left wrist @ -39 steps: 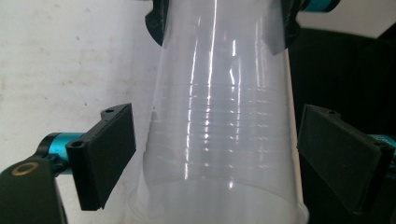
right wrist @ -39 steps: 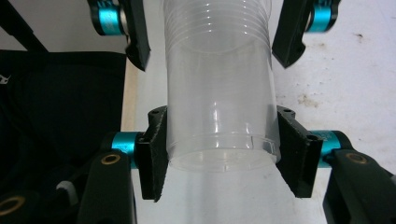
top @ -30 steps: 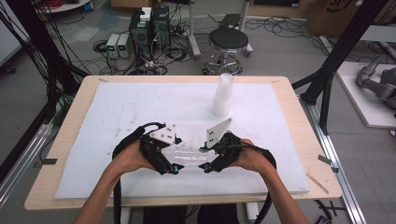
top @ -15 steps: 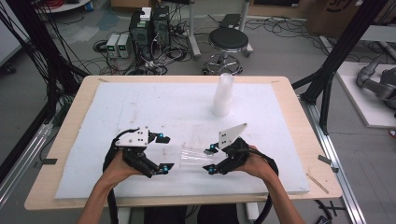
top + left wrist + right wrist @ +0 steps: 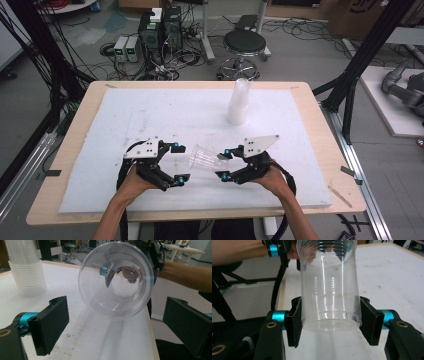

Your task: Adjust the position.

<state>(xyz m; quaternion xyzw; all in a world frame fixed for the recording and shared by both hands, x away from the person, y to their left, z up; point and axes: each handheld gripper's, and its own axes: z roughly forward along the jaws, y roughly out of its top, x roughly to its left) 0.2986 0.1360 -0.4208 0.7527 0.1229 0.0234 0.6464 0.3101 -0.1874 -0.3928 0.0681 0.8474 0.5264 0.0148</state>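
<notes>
A clear plastic cup (image 5: 202, 159) lies on its side in the air just above the white mat, near the front edge. My right gripper (image 5: 224, 163) is shut on its base; in the right gripper view the pads (image 5: 295, 320) press both sides of the cup (image 5: 329, 290). My left gripper (image 5: 178, 162) faces the cup's open mouth (image 5: 116, 280) from the left. Its jaws have just been opening and now stand wide, clear of the rim, with nothing held. A stack of clear cups (image 5: 239, 102) stands upright at the back of the mat.
The white foam mat (image 5: 150, 115) covers most of the wooden table (image 5: 330, 165). The cup stack (image 5: 25, 270) is far from both hands. Behind the table are a stool (image 5: 244, 45) and boxes with cables on the floor. Black frame posts flank the table.
Both hands have come down and toward the front edge. The left gripper has drawn back to the left off the cup with wider jaws. The cup stays in the right gripper.
</notes>
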